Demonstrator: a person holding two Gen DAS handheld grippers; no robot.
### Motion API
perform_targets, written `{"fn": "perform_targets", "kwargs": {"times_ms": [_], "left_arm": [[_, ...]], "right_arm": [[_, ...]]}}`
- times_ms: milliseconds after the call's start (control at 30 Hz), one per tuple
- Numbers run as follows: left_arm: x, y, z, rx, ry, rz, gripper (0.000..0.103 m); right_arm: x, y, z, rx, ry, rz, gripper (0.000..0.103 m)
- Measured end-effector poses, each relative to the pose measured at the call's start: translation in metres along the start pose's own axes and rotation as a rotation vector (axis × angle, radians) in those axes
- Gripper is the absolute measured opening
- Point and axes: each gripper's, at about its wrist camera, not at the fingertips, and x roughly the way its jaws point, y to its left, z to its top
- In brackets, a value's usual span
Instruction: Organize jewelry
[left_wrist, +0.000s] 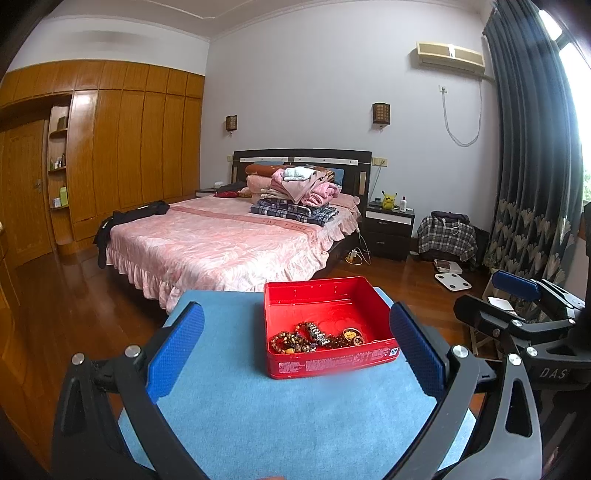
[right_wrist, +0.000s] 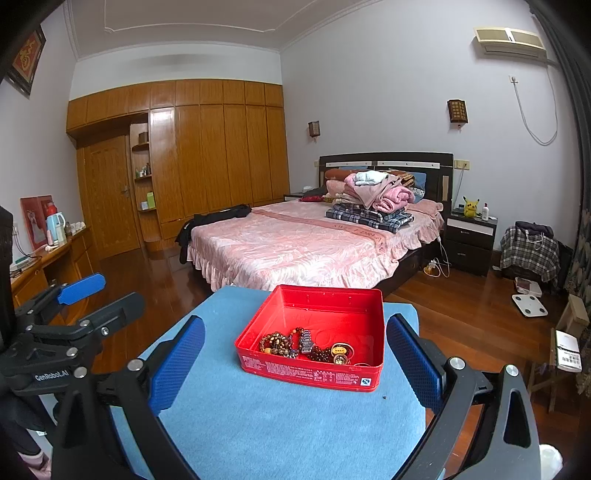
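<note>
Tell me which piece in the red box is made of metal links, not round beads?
The silver link bracelet in the middle of the red box. The brown bead strings lie left of it, and the gold round pendants right.

Pink-covered bed (right_wrist: 295, 251) with folded clothes (right_wrist: 373, 203), wooden wardrobe (right_wrist: 214, 155) behind.

Both grippers have black frames with silver screws and textured blue fingers (left_wrist: 177, 347). The left gripper (right_wrist: 79, 295) reads "GenRobot.AI"; the right gripper (left_wrist: 513, 295) shows "DAS".
</note>
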Motion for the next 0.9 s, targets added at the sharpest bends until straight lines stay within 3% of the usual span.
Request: {"fn": "perform_targets", "kwargs": {"times_ms": [900], "left_arm": [[0.0007, -0.0027, -0.0020, 0.001, -0.001, 0.001, 0.097]], "right_arm": [[0.0008, -0.0062, -0.0019, 0.007, 0.010, -0.008, 0.097]]}}
